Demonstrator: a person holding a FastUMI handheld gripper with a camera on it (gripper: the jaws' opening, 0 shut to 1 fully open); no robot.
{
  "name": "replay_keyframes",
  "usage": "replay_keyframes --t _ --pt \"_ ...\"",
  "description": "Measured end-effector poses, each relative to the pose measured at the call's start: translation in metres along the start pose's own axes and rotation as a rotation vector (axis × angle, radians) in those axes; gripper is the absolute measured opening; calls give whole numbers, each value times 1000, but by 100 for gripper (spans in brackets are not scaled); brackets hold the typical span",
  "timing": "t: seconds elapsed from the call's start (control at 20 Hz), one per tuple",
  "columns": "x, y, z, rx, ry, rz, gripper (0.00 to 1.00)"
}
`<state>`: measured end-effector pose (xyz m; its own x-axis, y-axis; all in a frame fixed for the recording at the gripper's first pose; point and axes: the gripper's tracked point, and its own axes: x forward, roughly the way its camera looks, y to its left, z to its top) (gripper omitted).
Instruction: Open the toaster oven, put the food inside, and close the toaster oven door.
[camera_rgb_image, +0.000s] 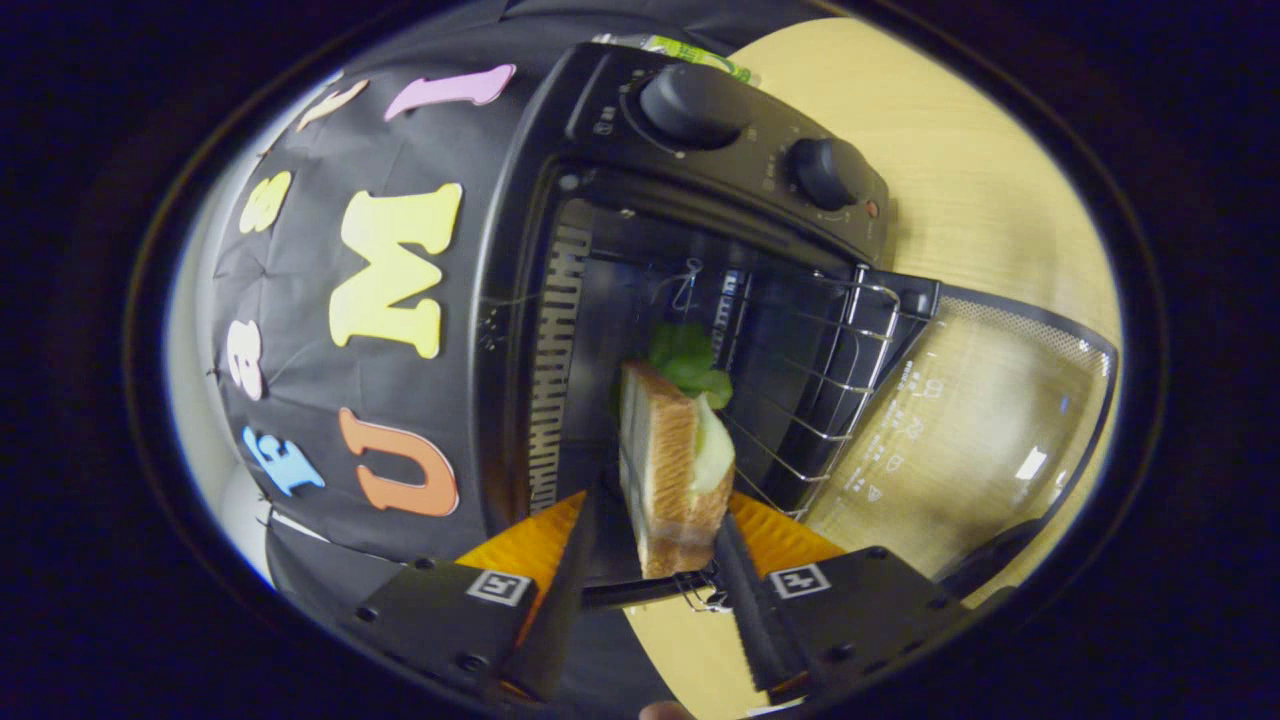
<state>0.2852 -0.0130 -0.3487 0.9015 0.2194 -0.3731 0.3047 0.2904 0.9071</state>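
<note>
A black toaster oven (590, 130) stands on a wooden table with its glass door (985, 420) swung fully open and lying flat in front of it. A wire rack (835, 370) shows inside the dark cavity. A sandwich (668, 465) of toasted bread with green lettuce sticks up between my fingers, at the mouth of the cavity, its lettuce end pointing inward. My gripper (657, 510) is shut on the sandwich, one finger on each bread face. The view is rolled, so the oven appears tipped on its side.
Two round knobs (695, 100) sit on the oven's control panel beside the cavity. The wooden table (990, 150) stretches past the oven and under the door. A green-labelled item (690, 50) peeks out behind the oven. Black booth cloth (300, 330) hangs on the oven's other side.
</note>
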Motion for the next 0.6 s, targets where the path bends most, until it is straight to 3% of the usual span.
replay_keyframes --t 0.05,0.2,0.4,0.6 --pt "-4 0 -2 -37 9 -17 84" --pt "-13 -2 -11 -134 46 -82 96" --pt "-46 10 -20 -278 75 -145 100" --pt "-90 35 -32 -532 100 -157 100"
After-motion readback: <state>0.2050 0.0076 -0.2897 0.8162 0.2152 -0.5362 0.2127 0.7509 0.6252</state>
